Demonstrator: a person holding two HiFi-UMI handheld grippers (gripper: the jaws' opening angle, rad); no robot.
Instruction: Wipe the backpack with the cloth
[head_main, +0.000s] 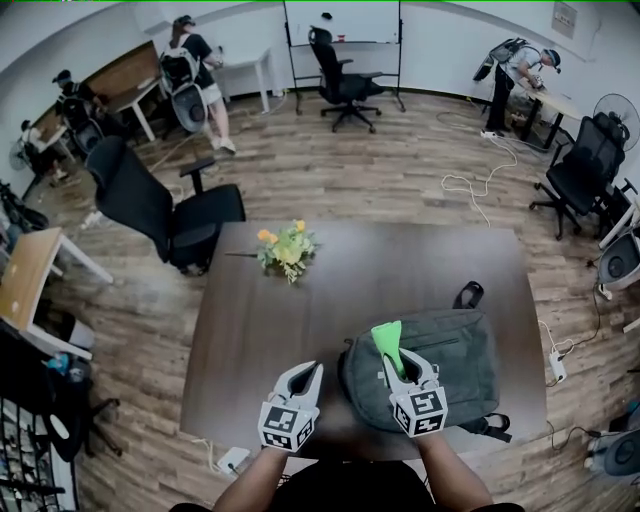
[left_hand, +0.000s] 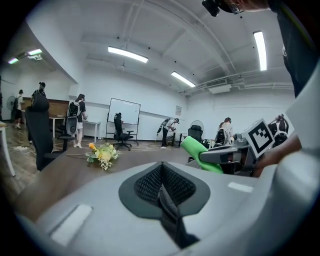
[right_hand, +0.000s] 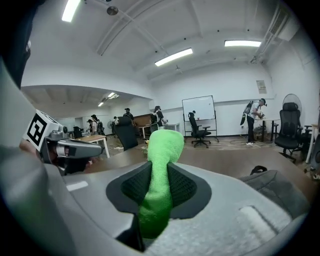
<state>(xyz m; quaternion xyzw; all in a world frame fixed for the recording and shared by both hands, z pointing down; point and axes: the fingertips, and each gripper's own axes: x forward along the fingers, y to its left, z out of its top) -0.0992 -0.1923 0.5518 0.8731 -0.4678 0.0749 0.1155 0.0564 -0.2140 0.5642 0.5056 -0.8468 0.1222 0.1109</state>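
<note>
Right fingers (right_hand: 131, 186) clamp green cloth (right_hand: 161, 165) over backpack (head_main: 455, 362); left fingers (left_hand: 149, 183) closed together, holding nothing.

A dark brown rectangular tabletop (head_main: 380, 270) stands on a wood-plank floor (head_main: 400, 180), and two things lie on it. A small bunch of yellow and orange flowers (head_main: 286, 248) with green leaves lies toward the far left. It is well apart from a grey-green backpack (head_main: 455, 365), which lies flat on the near right part with its dark handle loop (head_main: 468, 294) resting on the wood at its far end. A black strap (head_main: 492, 425) trails from the backpack's near right corner, seemingly at the tabletop's edge, though it is too dim there to be sure.
</note>
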